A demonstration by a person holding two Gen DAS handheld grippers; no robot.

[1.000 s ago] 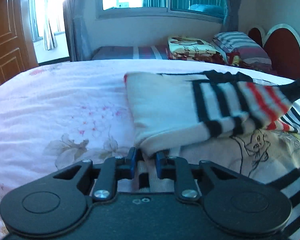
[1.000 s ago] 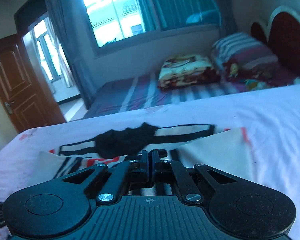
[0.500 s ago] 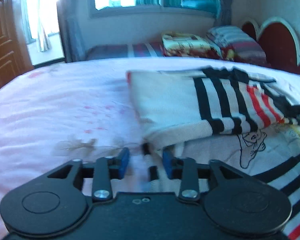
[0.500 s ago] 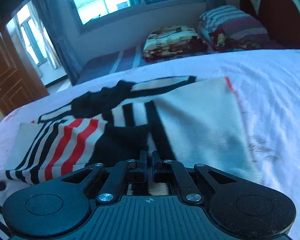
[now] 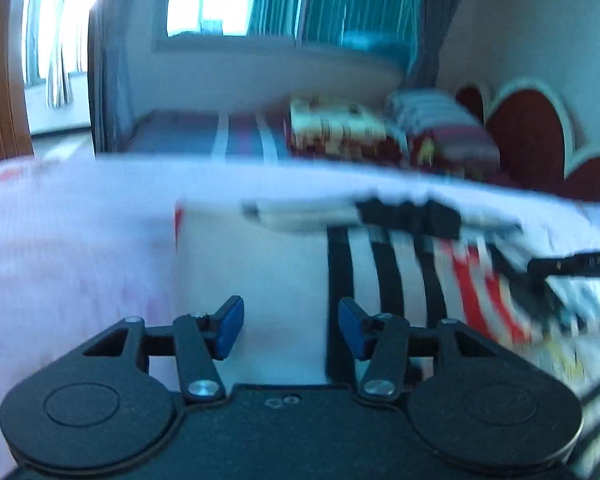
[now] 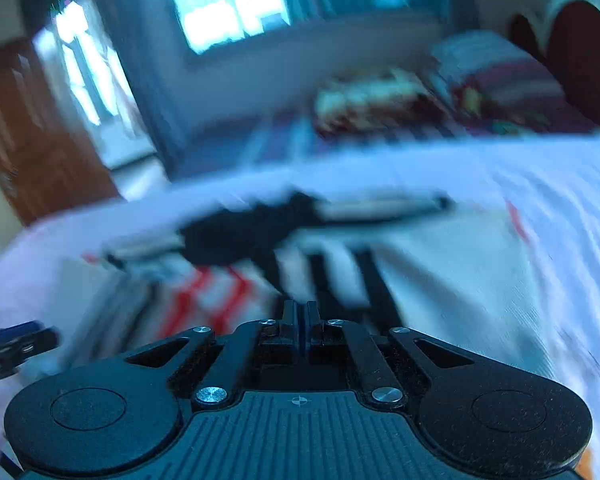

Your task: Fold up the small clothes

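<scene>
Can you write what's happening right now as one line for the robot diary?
left gripper: open, just opened, nothing between | right gripper: shut | sweater: partly folded on bed

Left tool (image 5: 291, 328) jaws just opening, nothing between them, right tool (image 6: 301, 314) jaws closed together, both angled downward.

Bedroom, daylight through a wide window (image 5: 236, 0) with teal curtains (image 5: 340, 0). Brown wooden door (image 6: 40, 140) at left, red scalloped headboard (image 5: 532, 140) at right. Second bed (image 5: 204, 136) beyond, striped cover, pillows (image 5: 440, 120) piled against white wall (image 5: 520, 20).
</scene>
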